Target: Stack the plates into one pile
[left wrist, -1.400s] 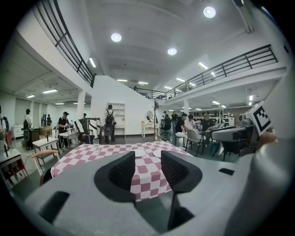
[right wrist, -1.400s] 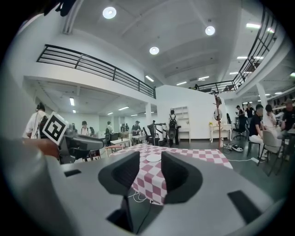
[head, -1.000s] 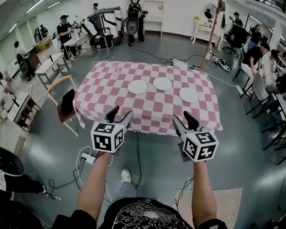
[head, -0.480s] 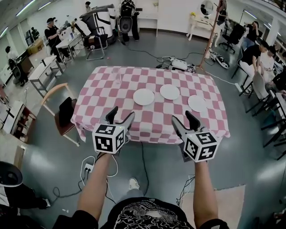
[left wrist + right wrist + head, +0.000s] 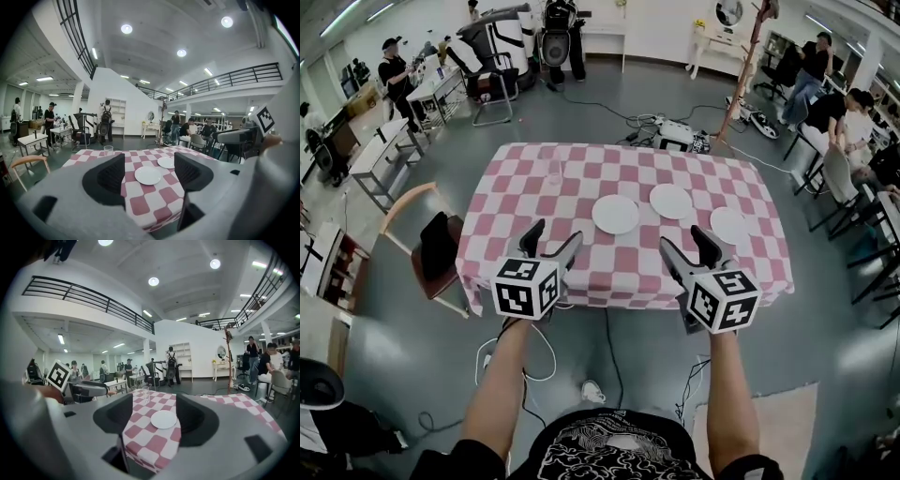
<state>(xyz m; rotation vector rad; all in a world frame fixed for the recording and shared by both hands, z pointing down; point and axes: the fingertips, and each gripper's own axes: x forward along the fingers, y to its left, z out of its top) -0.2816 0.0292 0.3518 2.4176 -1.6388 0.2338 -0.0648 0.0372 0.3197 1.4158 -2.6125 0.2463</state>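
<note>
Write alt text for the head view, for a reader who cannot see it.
Three white plates lie apart, unstacked, on a table with a pink-and-white checked cloth. Facing it, a person holds the left gripper and the right gripper, both empty, their fingers having just opened wider. A clear glass stands near the table's far left.

White plates (image 5: 615, 214), pink-and-white checked tablecloth (image 5: 525, 202), seemingly clear glass (image 5: 554, 171).
</note>
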